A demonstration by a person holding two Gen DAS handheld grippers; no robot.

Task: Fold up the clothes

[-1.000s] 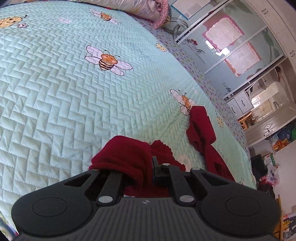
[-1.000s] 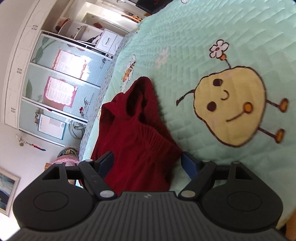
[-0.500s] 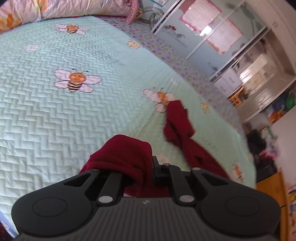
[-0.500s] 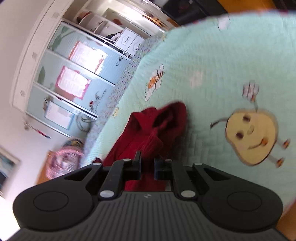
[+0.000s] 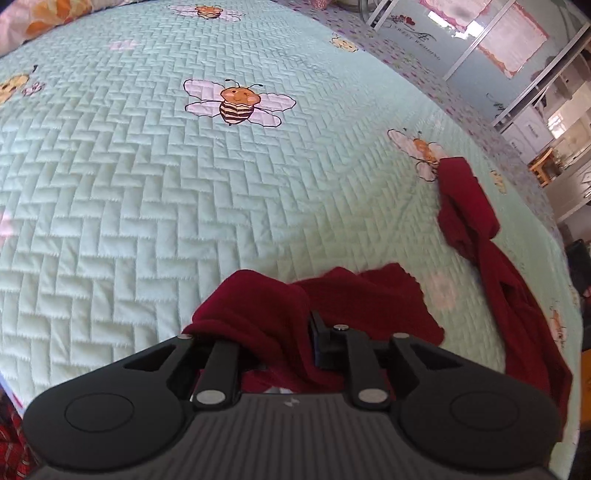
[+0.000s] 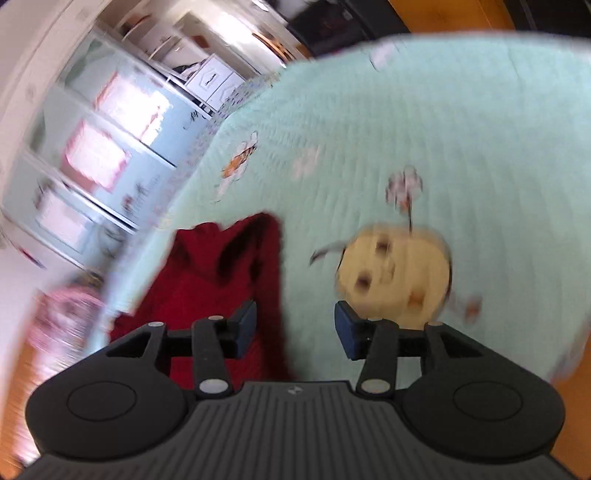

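A pale green quilted bedspread (image 5: 155,206) is covering the whole bed, stitched in a herringbone pattern and dotted with cartoon bees (image 5: 238,103); a second bee (image 5: 421,147) is sitting just beyond the far tip of the clothing. A flowered pillow (image 5: 44,18) is lying at the head of the bed, and blue-panelled wardrobe doors (image 5: 491,33) are standing along the wall past the bed's edge. In the right wrist view, which is blurring heavily, a yellow pear-shaped cartoon face (image 6: 395,273) is printed on the spread, just beyond the right-hand finger. Nothing is lying between the grippers and the cloth. The dark red garment (image 5: 373,295) is sprawling on the bed near its side edge, one long arm of it trailing away toward the bee and another part draping down toward the bed's edge. The left gripper (image 5: 280,343) is pinching a bunched fold of the garment, the cloth heaped over and hiding its left finger, while its jaws are easing apart. The right gripper (image 6: 293,328) is standing spread and opening, its blue pads bare; the garment (image 6: 221,280) is lying behind the left finger and nothing is being gripped.
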